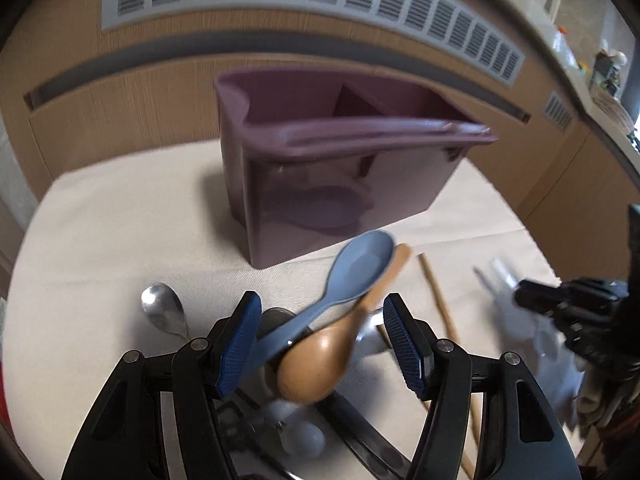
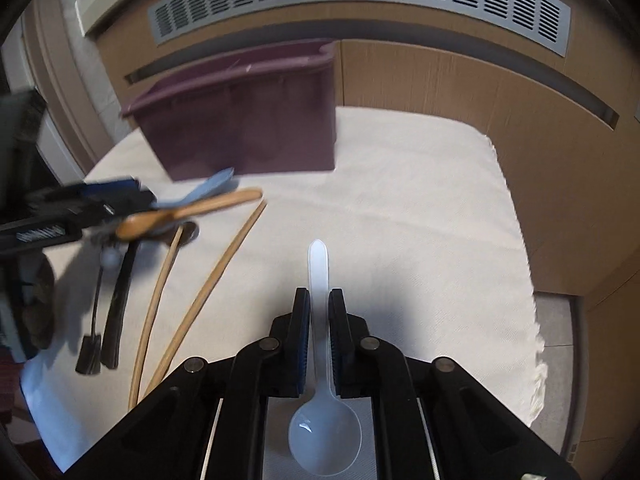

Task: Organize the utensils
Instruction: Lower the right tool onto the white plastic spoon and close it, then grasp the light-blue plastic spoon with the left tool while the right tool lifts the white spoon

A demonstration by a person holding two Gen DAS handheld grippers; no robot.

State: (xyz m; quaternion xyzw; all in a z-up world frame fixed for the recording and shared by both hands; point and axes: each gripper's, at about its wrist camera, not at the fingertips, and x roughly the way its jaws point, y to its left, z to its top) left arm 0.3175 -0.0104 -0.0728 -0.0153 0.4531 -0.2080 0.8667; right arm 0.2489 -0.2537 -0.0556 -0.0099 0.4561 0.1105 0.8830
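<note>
Apparently barely begun: the right gripper (image 2: 319,320) pinches a translucent white plastic spoon (image 2: 322,420), the left gripper (image 1: 320,344) gapes over blue (image 1: 356,272) and wooden spoons (image 1: 320,364), other utensils strew the tabletop (image 2: 400,208), nothing visible in the purple divided caddy (image 1: 340,168).

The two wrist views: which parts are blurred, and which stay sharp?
Left wrist view: the purple caddy, blue spoon and wooden spoon are smeared, the right gripper at the right edge too; the left gripper stays crisp. Right wrist view: the right gripper and white plastic spoon are sharp; the caddy and the left gripper are blurred. Both views bend the vent grille into an arc.
</note>
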